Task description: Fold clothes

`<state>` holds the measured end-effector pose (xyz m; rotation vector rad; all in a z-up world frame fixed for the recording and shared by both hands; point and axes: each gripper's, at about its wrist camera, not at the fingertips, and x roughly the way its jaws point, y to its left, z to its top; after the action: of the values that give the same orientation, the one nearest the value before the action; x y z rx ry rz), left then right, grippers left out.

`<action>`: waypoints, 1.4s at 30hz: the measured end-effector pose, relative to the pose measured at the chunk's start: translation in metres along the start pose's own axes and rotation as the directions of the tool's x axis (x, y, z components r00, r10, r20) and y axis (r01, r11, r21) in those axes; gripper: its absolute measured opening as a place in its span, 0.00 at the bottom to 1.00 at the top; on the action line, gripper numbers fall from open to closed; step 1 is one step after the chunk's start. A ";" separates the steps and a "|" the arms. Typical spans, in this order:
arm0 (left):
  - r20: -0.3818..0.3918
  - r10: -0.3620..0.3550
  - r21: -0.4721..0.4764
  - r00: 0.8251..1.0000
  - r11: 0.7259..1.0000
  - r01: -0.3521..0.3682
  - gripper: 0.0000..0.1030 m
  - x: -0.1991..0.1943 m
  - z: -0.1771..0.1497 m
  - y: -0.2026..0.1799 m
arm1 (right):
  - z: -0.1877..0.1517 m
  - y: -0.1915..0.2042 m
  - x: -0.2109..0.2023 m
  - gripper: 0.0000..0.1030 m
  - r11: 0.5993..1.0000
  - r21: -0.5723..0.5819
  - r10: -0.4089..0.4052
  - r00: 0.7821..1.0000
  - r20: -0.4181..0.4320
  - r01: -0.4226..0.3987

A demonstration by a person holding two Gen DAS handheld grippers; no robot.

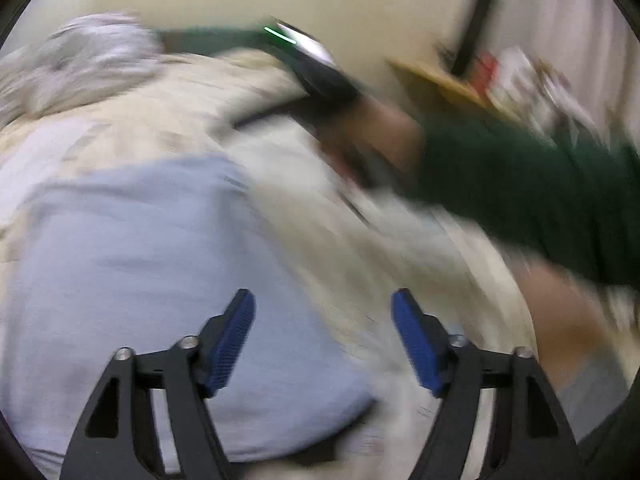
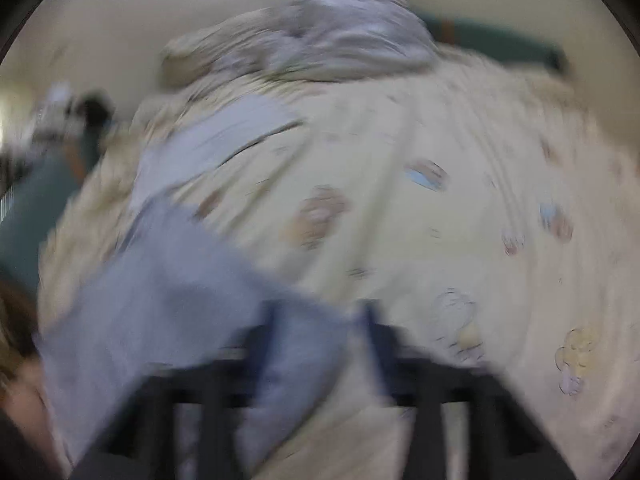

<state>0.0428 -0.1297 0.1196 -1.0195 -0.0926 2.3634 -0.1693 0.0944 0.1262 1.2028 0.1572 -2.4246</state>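
A light blue garment [image 1: 160, 260] lies spread on a cream bed sheet [image 1: 360, 248]. My left gripper [image 1: 324, 340] hangs above the garment's right edge, open, with nothing between its blue pads [image 1: 230, 340]. In the right wrist view, which is badly blurred, the same garment [image 2: 160, 300] runs in from the lower left. Its corner sits between the dark fingers of my right gripper [image 2: 320, 340], which stand apart and open. A second pale blue piece [image 2: 224, 136] lies flat farther up the bed. A hand with a green sleeve [image 1: 500, 184] holds the other tool's black body.
The sheet [image 2: 440, 220] carries cartoon prints and covers most of the bed. A crumpled grey bundle [image 2: 352, 36] sits at the bed's far end, also seen at the upper left [image 1: 88, 56]. A wooden side table [image 1: 440, 80] with clutter stands by the wall.
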 end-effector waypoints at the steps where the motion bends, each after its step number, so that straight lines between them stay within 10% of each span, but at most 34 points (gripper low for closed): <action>1: 0.003 0.054 -0.035 0.999 0.998 -0.053 0.89 0.006 0.009 0.018 | -0.008 0.017 -0.003 0.68 1.000 -0.028 0.005 1.000 0.002 -0.004; 6: -0.217 0.258 -0.172 0.941 0.939 -0.297 0.90 0.027 0.012 0.129 | -0.067 0.100 0.008 0.68 0.997 -0.076 0.014 0.997 -0.071 -0.019; 9: -0.425 0.311 -0.112 0.850 0.914 -0.390 0.91 0.081 -0.010 0.161 | -0.107 0.127 0.028 0.68 0.995 -0.101 0.001 0.983 -0.183 -0.020; 15: -0.559 0.350 0.019 0.752 0.912 -0.410 0.92 0.081 -0.037 0.156 | -0.174 0.124 -0.012 0.69 0.995 -0.084 -0.063 0.971 -0.233 0.045; 18: -0.586 0.323 0.011 0.743 0.920 -0.391 0.92 0.070 -0.047 0.158 | -0.186 0.108 -0.022 0.69 1.000 0.013 -0.016 0.955 -0.298 0.021; 21: -0.567 0.277 -0.005 0.776 0.941 -0.340 0.91 0.053 -0.046 0.159 | -0.185 0.092 -0.031 0.69 0.996 0.092 0.048 0.935 -0.351 -0.017; 25: -0.349 0.153 -0.104 0.925 0.974 -0.200 0.91 0.021 -0.005 0.173 | -0.170 0.059 -0.050 0.69 0.968 0.235 0.138 0.965 -0.225 -0.084; 29: -0.148 0.045 -0.234 0.988 0.969 -0.079 0.93 0.024 0.053 0.213 | -0.161 0.028 -0.048 0.69 0.939 0.333 0.151 0.974 -0.166 -0.089; 33: -0.044 -0.139 -0.414 0.989 0.904 0.108 0.99 0.051 0.096 0.267 | -0.160 0.028 -0.048 0.69 0.934 0.345 0.157 0.976 -0.150 -0.098; 39: -0.054 -0.217 -0.596 0.975 0.790 0.143 1.00 0.108 0.098 0.329 | -0.175 0.030 -0.049 0.69 0.935 0.338 0.164 0.974 -0.158 -0.103; 42: -0.144 -0.293 -0.605 0.945 0.782 0.150 0.99 0.150 0.089 0.336 | -0.177 0.021 -0.046 0.69 0.926 0.365 0.166 0.973 -0.158 -0.099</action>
<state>-0.2587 -0.3214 -0.0070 -1.4684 -0.8602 2.0062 -0.0064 0.1409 0.0542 1.5427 -0.3152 -2.2799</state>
